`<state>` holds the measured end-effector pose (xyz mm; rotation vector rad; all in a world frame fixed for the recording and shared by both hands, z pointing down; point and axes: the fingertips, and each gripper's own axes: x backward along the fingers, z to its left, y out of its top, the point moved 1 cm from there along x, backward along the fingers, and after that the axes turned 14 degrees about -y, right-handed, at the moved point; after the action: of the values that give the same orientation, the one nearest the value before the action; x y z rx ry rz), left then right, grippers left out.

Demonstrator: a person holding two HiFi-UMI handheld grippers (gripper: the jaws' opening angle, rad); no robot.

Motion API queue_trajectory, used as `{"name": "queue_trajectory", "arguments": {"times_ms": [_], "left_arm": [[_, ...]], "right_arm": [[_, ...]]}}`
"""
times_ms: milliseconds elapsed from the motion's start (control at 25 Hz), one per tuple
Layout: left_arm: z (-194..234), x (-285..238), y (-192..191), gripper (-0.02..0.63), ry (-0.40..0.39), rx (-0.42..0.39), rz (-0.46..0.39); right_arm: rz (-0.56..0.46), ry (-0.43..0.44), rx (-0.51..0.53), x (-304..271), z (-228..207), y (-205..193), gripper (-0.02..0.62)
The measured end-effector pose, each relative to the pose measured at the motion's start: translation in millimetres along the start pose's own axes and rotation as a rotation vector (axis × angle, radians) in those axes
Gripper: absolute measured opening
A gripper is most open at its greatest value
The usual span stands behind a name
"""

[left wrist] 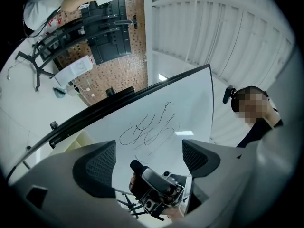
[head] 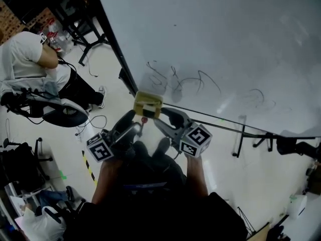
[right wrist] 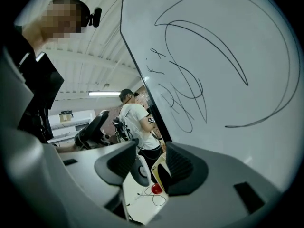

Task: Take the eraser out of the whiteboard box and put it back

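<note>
**Claws spread at the box**

Pale yellow cardboard whiteboard box (head: 148, 104) sits on the scribbled whiteboard's (head: 215, 29) lower edge. Right claw (right wrist: 151, 161) released, box mouth just beyond, probably spread to take the eraser. Left claw (left wrist: 148, 156) released, empty. Eraser not made out, likely boxed.

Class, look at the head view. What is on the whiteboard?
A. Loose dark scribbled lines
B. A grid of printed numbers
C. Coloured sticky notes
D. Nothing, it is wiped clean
A: the whiteboard carries loose dark scribbles close to the yellowish whiteboard box, and both gripper views show hand-drawn lines of the same kind on the board.
</note>
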<state>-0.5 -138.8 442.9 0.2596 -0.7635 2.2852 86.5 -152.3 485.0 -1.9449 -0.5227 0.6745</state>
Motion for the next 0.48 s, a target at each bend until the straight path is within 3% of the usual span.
{"name": "queue_trajectory", "arguments": {"times_ms": [480], "left_arm": [[15.2, 10.2, 29.4, 0.43, -0.033, 0.035, -0.026]], "right_arm": [[0.152, -0.138, 0.172, -33.9, -12.5, -36.5, 0.222]]}}
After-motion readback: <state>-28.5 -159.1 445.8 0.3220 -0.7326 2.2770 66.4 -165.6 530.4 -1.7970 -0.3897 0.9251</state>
